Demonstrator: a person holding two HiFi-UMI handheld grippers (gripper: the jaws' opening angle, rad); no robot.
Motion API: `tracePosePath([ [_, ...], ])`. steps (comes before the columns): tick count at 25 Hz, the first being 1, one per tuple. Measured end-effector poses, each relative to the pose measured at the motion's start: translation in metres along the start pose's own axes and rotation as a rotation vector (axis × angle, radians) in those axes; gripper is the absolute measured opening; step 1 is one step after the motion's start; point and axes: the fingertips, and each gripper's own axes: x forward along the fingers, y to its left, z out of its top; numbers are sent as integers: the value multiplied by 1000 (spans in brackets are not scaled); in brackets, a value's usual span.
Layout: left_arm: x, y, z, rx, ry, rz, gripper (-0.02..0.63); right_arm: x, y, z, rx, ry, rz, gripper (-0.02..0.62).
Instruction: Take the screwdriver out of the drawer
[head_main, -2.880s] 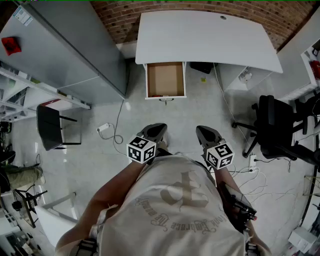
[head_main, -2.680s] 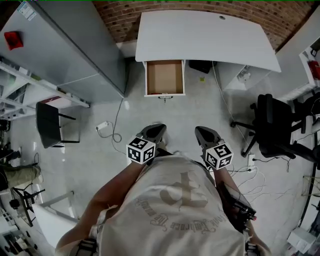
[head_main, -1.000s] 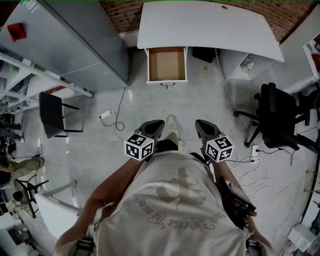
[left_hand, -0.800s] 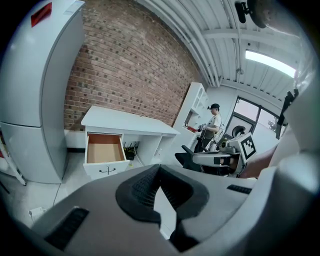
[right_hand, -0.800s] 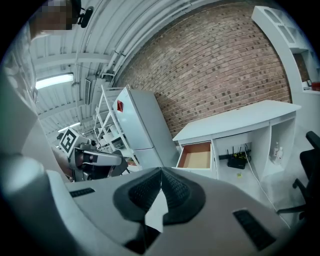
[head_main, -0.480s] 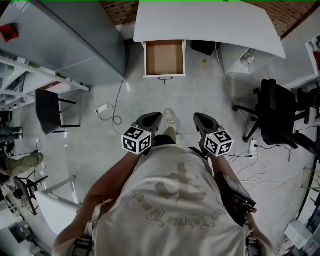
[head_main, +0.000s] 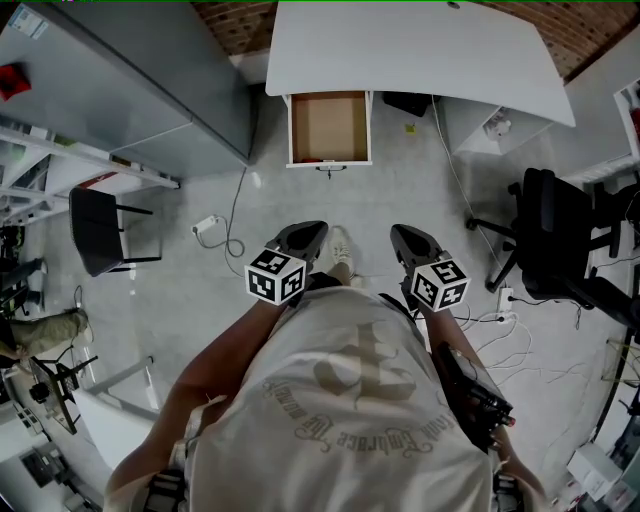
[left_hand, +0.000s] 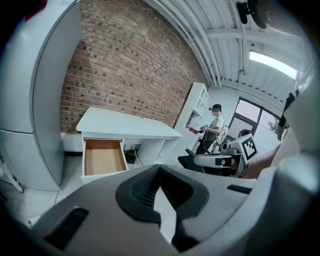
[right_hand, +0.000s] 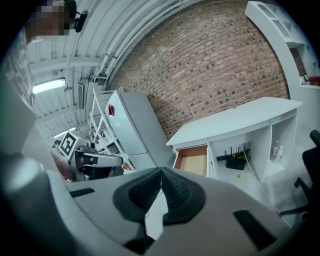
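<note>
The open drawer (head_main: 329, 162) sticks out from under the white desk (head_main: 410, 50), far ahead of me across the floor. Its brown inside looks bare; I make out no screwdriver in any view. My left gripper (head_main: 305, 233) and right gripper (head_main: 405, 236) are held side by side close to my chest, both pointing at the desk. The left gripper (left_hand: 159, 169) has its dark pads pressed together with nothing between them, the drawer (left_hand: 102, 157) small beyond it. The right gripper (right_hand: 161, 171) is likewise shut on nothing, with the drawer (right_hand: 192, 160) far off.
A tall grey cabinet (head_main: 150, 90) stands left of the desk. A black chair (head_main: 100, 230) is at the left and a black office chair (head_main: 560, 250) at the right. Cables (head_main: 225, 250) lie on the floor. A router (right_hand: 234, 161) sits under the desk. A person (left_hand: 215, 130) stands far off.
The desk and drawer have shifted a little up in the head view, and a shoe has come into sight between the grippers. Both grippers stay shut in front of my chest.
</note>
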Motion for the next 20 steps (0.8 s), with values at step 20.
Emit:
tracePosePath([
  [20, 53, 95, 55, -45, -16, 22, 20, 90, -45, 51, -43, 78, 3, 23],
])
